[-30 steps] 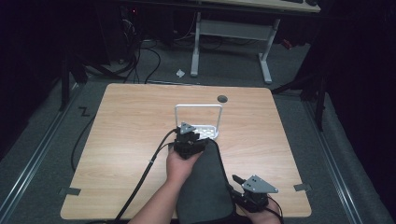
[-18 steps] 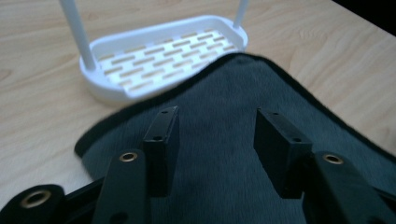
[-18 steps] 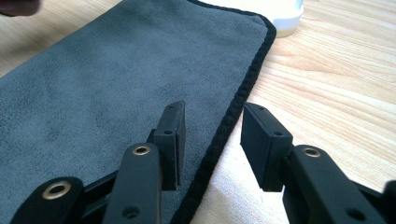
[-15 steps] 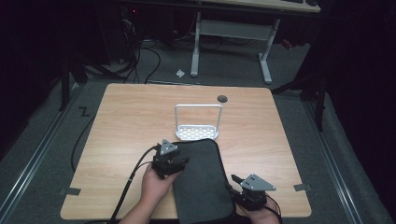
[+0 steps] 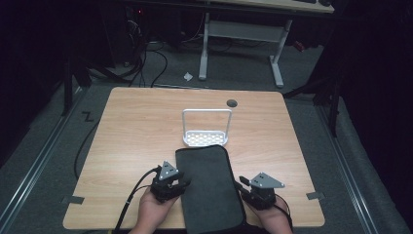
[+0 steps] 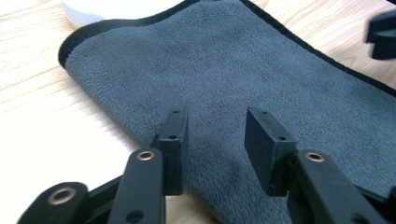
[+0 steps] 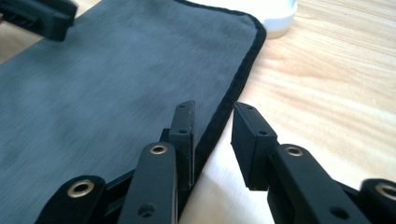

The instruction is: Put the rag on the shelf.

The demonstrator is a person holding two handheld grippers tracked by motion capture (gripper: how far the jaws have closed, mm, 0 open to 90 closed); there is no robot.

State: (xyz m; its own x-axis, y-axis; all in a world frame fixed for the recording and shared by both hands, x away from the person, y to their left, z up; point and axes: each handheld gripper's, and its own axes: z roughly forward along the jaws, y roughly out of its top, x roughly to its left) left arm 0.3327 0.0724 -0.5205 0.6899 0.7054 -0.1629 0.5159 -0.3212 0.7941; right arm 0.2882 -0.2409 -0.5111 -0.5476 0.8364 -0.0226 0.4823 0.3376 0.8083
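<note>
Cloth, dark grey, lay flat at the desk's near edge, its near end cut off from view. Left gripper and right gripper flanked its side edges, jaws parted, gripping nothing. White rack touched its far end.

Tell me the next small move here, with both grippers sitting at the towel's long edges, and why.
Probably close both at once. The left gripper is open over the grey towel's left edge, and the right gripper is open astride its black-trimmed right edge. The towel lies flat, its far end by the white rack, so pinching both sides comes first.
</note>
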